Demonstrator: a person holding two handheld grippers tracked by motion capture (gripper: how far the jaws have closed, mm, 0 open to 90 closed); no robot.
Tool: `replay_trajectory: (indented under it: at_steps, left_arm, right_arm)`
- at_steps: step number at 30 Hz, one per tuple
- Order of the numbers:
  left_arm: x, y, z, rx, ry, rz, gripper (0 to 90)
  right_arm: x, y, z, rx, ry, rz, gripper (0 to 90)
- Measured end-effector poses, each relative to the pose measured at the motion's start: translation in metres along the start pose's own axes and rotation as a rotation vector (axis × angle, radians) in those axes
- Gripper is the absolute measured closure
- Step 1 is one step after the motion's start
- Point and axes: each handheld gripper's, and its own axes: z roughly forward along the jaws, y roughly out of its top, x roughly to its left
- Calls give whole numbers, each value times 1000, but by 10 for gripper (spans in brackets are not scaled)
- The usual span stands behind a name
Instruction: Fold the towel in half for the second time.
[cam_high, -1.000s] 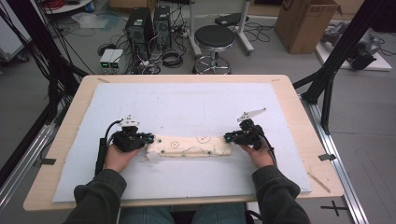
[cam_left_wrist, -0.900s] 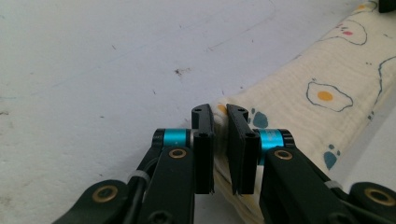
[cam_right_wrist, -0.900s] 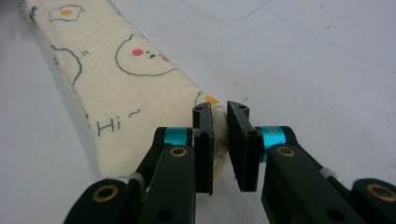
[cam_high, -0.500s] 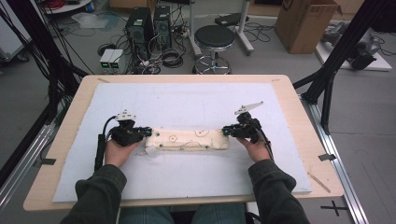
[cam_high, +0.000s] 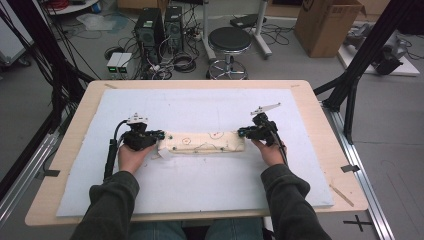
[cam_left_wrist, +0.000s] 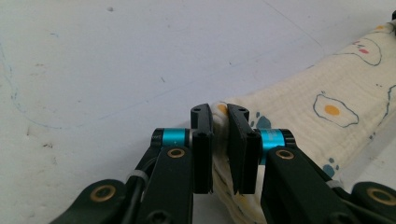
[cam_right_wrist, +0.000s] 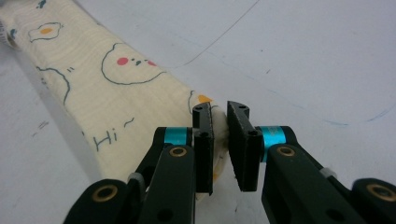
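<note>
A folded cream cloth (cam_high: 202, 142) printed with fried eggs and bear faces lies stretched across the white mat (cam_high: 200, 105). My left gripper (cam_high: 160, 136) is shut on its left end, and my right gripper (cam_high: 243, 133) is shut on its right end. In the left gripper view the left gripper (cam_left_wrist: 219, 116) pinches a folded corner of the cloth (cam_left_wrist: 327, 107), which runs off to the upper right. In the right gripper view the right gripper (cam_right_wrist: 219, 114) clamps the other corner of the cloth (cam_right_wrist: 116, 79), which runs off to the upper left.
The mat covers most of the wooden table (cam_high: 320, 115). A thin wooden stick (cam_high: 341, 195) lies near the table's front right corner. Beyond the far edge stand a stool (cam_high: 229, 42), computer towers (cam_high: 160, 25) and a cardboard box (cam_high: 327, 22).
Both hands have carried the cloth a little farther from the person across the mat. Both grips stay closed on its ends.
</note>
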Motion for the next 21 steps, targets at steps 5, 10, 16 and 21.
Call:
replay_trajectory:
  at_steps: [5,10,16,21]
  left_arm:
    - [2,-2,5,2,6,-2,775]
    - [4,-2,4,-6,12,-3,619]
    - [0,0,-1,-30,-11,3,534]
    - [-2,2,-6,-34,-29,7,482]
  right_arm:
    - [-4,-2,6,6,-9,20,791]
    - [-7,-3,6,-7,5,30,701]
    - [-7,-3,-1,-38,14,54,592]
    - [-5,-2,-10,-80,18,58,510]
